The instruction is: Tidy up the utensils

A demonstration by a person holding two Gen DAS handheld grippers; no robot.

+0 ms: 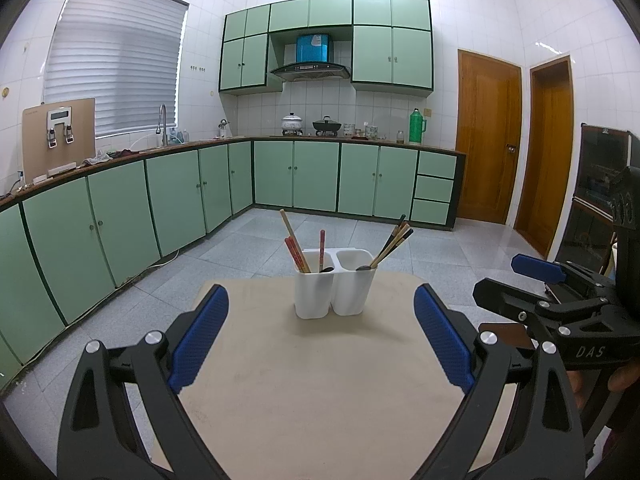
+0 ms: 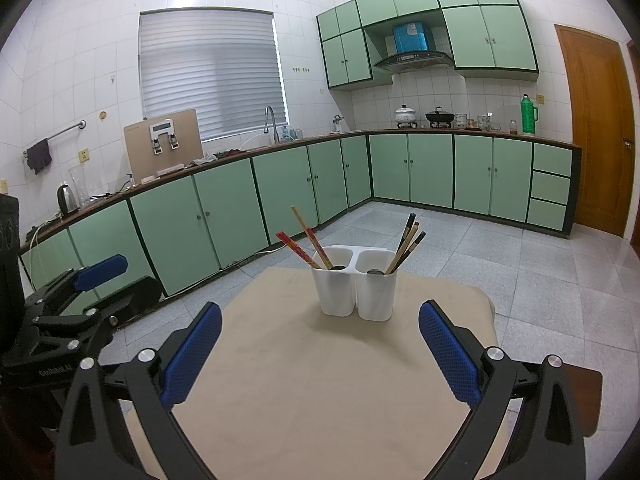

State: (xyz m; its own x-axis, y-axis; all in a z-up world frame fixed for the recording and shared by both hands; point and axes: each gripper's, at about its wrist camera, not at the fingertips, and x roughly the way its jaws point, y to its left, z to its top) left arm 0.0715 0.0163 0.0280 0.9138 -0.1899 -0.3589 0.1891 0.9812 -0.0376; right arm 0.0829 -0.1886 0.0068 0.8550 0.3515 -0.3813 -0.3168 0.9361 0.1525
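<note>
Left gripper [image 1: 320, 336] is hovering level, jaws spread wide, blue pads [image 1: 199, 336] facing inward, nothing between them. Right gripper [image 2: 320, 348] is hovering alongside at similar height, jaws also spread wide and empty. Each is showing at the edge of the other's view, both pointing forward, not touching.

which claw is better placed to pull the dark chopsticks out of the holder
Right, marginally. The dark chopsticks lean rightward from the white two-cup plastic holder, nearer the open right claw. The left claw is open too.
</note>
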